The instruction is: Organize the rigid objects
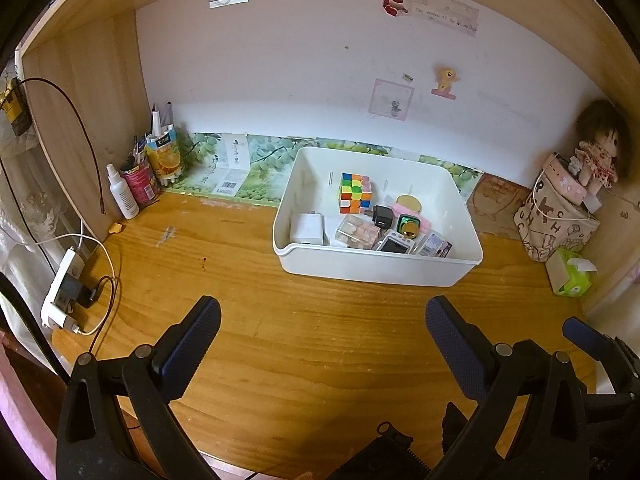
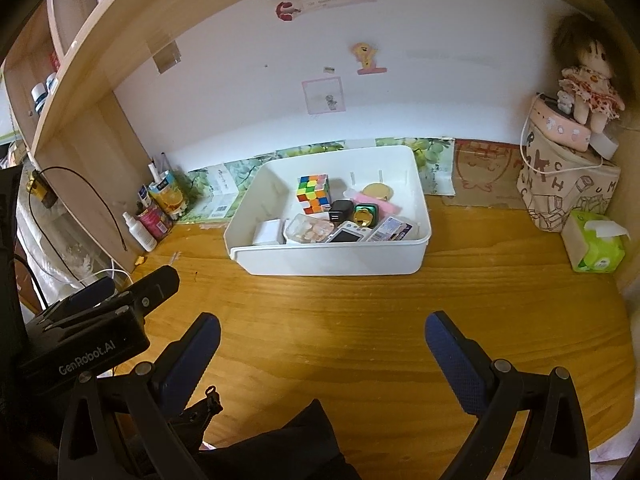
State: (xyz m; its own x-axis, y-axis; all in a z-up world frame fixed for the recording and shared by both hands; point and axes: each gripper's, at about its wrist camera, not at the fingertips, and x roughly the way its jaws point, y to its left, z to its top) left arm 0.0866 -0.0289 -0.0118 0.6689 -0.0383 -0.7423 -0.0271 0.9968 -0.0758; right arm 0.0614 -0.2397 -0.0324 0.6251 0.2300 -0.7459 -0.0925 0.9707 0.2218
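A white plastic bin (image 1: 380,270) (image 2: 332,260) stands on the wooden desk near the back wall. Inside it lie a colourful puzzle cube (image 1: 355,193) (image 2: 314,193), a black charger block (image 1: 382,216) (image 2: 341,211), a white adapter (image 1: 307,229) (image 2: 269,232), a clear box of small pieces (image 1: 358,232) (image 2: 308,230), a gold-topped green item (image 1: 408,226) (image 2: 365,215) and a small white device (image 1: 394,244) (image 2: 346,235). My left gripper (image 1: 322,316) is open and empty, well short of the bin. My right gripper (image 2: 322,330) is likewise open and empty; the left one (image 2: 120,292) shows beside it.
A spray bottle (image 1: 123,191), cans and pens (image 1: 154,164) crowd the back left corner. A power strip with cables (image 1: 64,288) hangs off the left edge. At right stand a fabric bag (image 2: 568,188) with a doll (image 2: 588,84) and a green tissue pack (image 2: 596,246).
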